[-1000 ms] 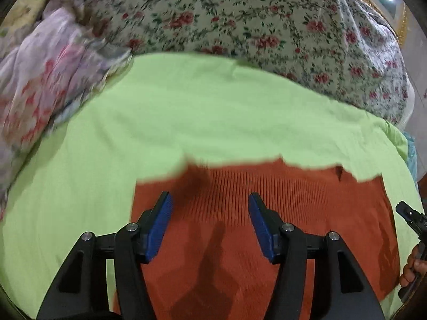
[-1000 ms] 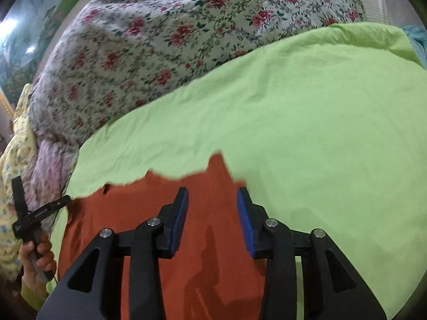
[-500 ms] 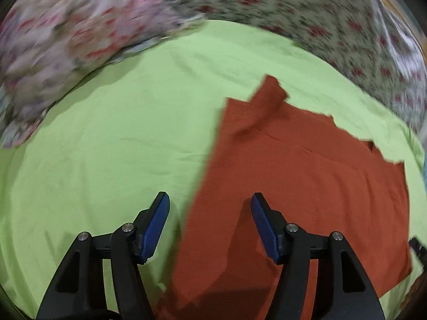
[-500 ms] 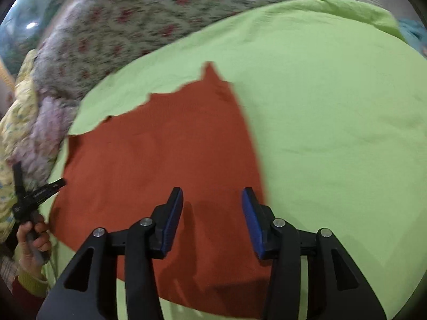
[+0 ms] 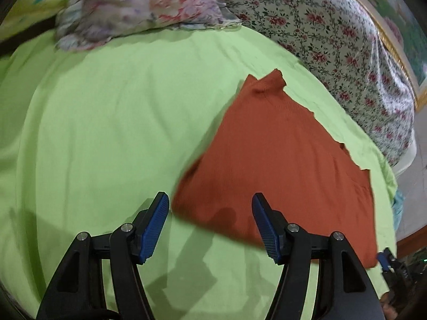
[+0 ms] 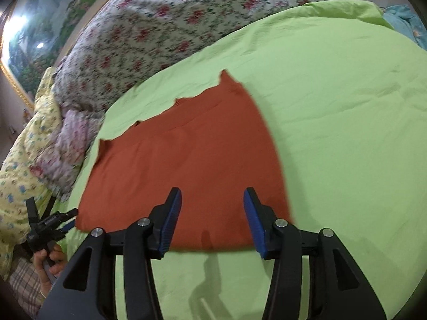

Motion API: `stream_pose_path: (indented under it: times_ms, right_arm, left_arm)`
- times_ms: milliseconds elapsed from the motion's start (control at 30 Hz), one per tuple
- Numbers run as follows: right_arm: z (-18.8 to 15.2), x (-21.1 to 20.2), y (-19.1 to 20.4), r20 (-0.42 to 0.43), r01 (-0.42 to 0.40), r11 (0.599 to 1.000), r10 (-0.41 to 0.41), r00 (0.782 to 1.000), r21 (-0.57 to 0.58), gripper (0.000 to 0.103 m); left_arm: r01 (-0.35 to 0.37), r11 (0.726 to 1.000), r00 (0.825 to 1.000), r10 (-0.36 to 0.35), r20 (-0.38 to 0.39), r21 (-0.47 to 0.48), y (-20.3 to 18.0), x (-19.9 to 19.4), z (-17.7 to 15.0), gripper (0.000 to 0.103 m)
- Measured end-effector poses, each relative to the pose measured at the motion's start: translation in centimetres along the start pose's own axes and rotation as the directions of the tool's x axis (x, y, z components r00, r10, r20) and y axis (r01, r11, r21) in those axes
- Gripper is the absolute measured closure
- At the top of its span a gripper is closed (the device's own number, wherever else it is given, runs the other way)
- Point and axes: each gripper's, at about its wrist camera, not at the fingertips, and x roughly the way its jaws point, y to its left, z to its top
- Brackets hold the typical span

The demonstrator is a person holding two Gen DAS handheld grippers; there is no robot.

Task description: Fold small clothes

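Green bed sheet covers the bed we are working on, with a floral quilt bunched along its far side and a pale flowered pillow at one end. On the sheet lies the task's thing, a rust-orange knit garment, spread flat in roughly a rectangle, one ragged-looking edge facing the quilt and a small corner sticking up at the far end.

We hold the left gripper above the garment's near corner, its blue-padded fingers wide apart and gripping nothing. The right gripper hovers over the near edge, its fingers also apart and empty. Neither touches the cloth, as far as we can tell.

We judge that we are between folds: the piece already looks doubled over, flat and released, and a further fold remains. The next move calls for us to lower each gripper to a near corner, close on the full thickness of the cloth and carry both corners across evenly, so the layers do not slide apart or drag the sheet.
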Motion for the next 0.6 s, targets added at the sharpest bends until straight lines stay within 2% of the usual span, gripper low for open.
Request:
stream_pose_path:
  times_ms: [133, 300, 433, 600]
  right_arm:
    - [-1.7, -0.1, 1.3, -0.02, -0.043, 0.999, 0.043, 0.999, -0.004, 0.05]
    - [-3.4, -0.2, 2.3, -0.035, -0.078, 0.997, 0.078, 0.996, -0.017, 0.05]
    - [-4.6, -0.2, 2.7, -0.051, -0.103, 0.995, 0.102, 0.993, -0.017, 0.05]
    - [-5.4, 0.1, 3.3, -0.071, -0.116, 0.993, 0.114, 0.991, -0.03, 0.05]
  left_arm:
    - [0.059, 0.998, 0.998, -0.06, -0.033, -0.034, 0.5, -0.6, -2.0, 0.038]
    - [0.108, 0.99, 0.992, -0.113, -0.055, -0.085, 1.0, -0.1, -2.7, 0.038]
    - [0.121, 0.985, 0.991, -0.126, -0.035, -0.121, 0.8, 0.6, -2.5, 0.032]
    - [0.12, 0.984, 0.993, -0.121, 0.001, -0.132, -0.5, 2.5, -1.2, 0.032]
